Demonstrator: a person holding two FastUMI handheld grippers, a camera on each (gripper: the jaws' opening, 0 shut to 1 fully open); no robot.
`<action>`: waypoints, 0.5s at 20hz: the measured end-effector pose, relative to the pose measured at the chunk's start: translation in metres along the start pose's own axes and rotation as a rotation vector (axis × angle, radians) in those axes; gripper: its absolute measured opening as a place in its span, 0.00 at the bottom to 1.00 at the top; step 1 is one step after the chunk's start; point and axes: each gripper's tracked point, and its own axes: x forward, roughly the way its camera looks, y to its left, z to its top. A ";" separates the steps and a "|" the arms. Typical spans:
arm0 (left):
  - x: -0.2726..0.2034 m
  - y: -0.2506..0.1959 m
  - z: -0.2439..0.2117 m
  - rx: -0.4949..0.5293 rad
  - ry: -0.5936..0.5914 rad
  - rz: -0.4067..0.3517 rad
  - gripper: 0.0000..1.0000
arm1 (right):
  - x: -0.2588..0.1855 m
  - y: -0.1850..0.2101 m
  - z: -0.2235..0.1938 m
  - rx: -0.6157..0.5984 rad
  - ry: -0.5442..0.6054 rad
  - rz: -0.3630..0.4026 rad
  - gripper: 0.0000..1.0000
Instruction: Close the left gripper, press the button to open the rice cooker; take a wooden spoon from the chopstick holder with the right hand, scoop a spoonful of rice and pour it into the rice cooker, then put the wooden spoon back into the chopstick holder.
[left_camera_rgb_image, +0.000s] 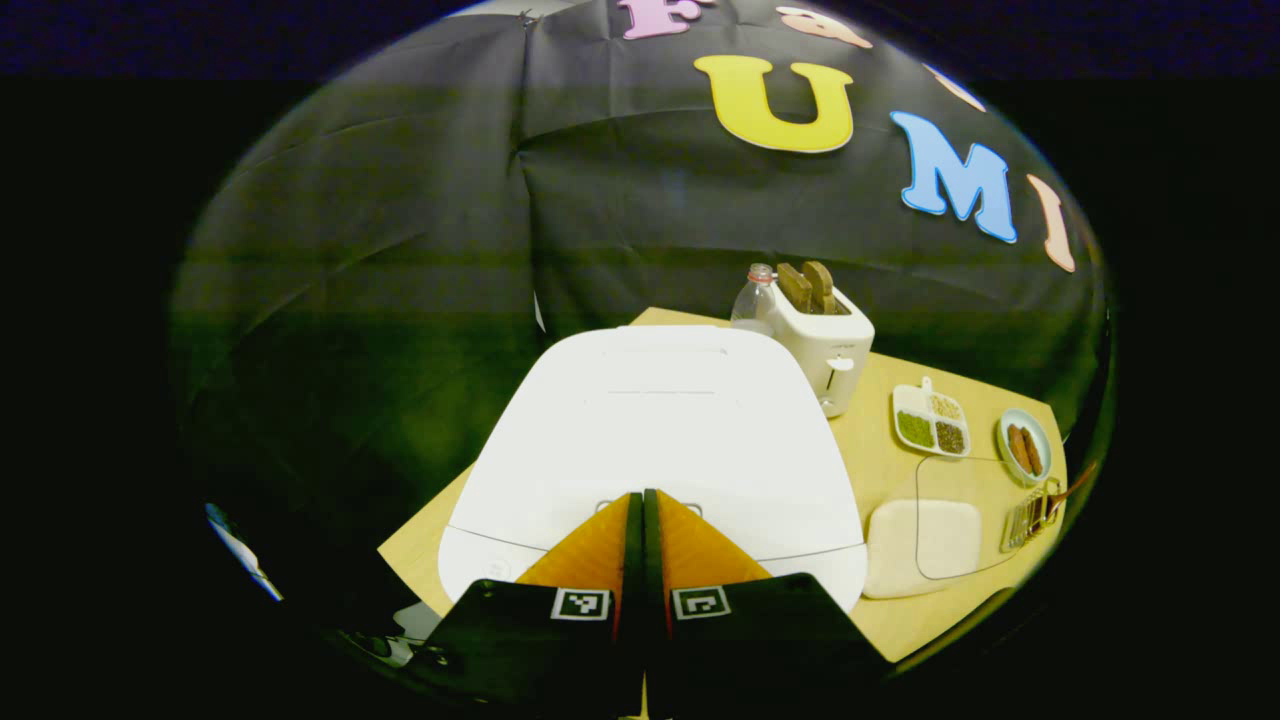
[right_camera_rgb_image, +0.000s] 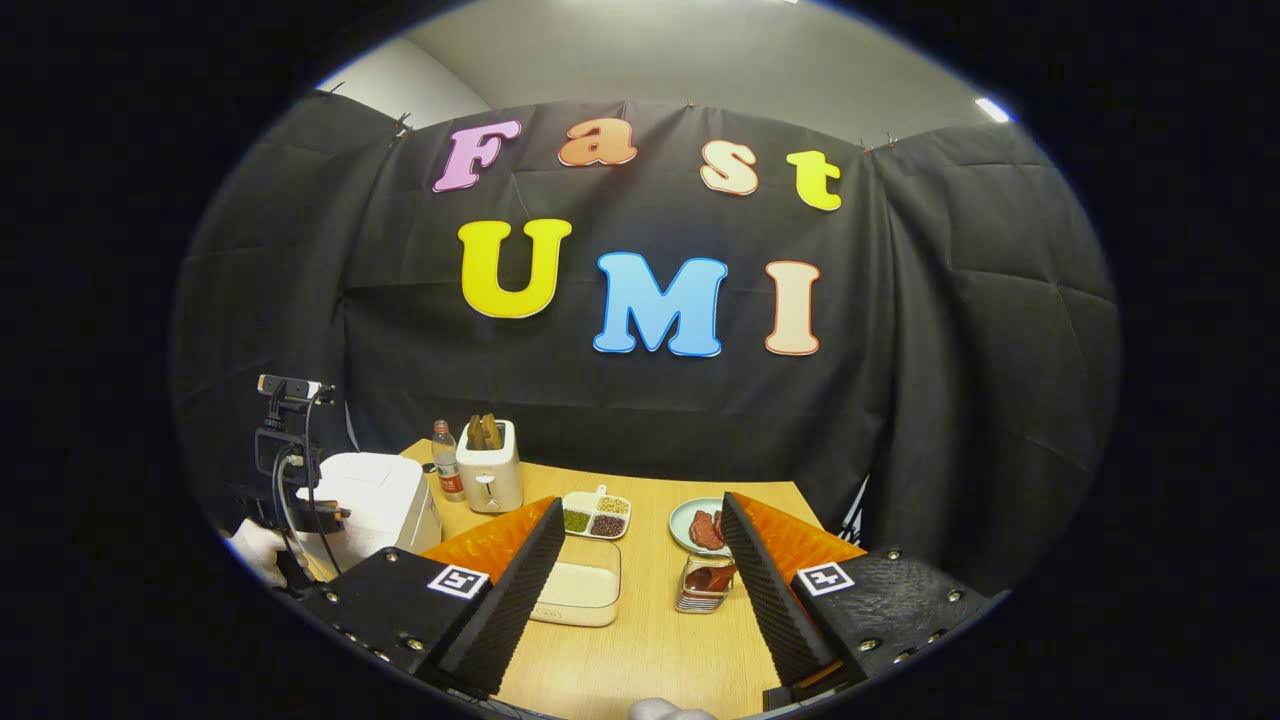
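The white rice cooker sits with its lid down, right under my left gripper. That gripper is shut with nothing between its fingers, and its tips rest over the lid button at the front edge; contact cannot be told. In the right gripper view the rice cooker stands at the far left, with the other gripper and a gloved hand beside it. My right gripper hangs open above the table. Ahead of it are the clear rice box and the chopstick holder with the wooden spoon.
A white toaster with bread and a bottle stand at the back. A divided dish of grains and a plate of meat lie mid-table. The rice box and chopstick holder sit right of the cooker.
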 end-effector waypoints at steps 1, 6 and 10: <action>-0.002 0.001 0.001 0.007 -0.015 0.002 0.09 | 0.000 0.000 0.000 0.001 0.000 0.002 0.96; -0.010 0.004 0.043 -0.002 -0.214 0.001 0.09 | -0.005 -0.007 0.015 0.027 -0.086 -0.007 0.97; -0.092 0.025 0.151 0.006 -0.593 0.069 0.12 | -0.005 -0.016 0.017 0.026 -0.142 -0.024 0.96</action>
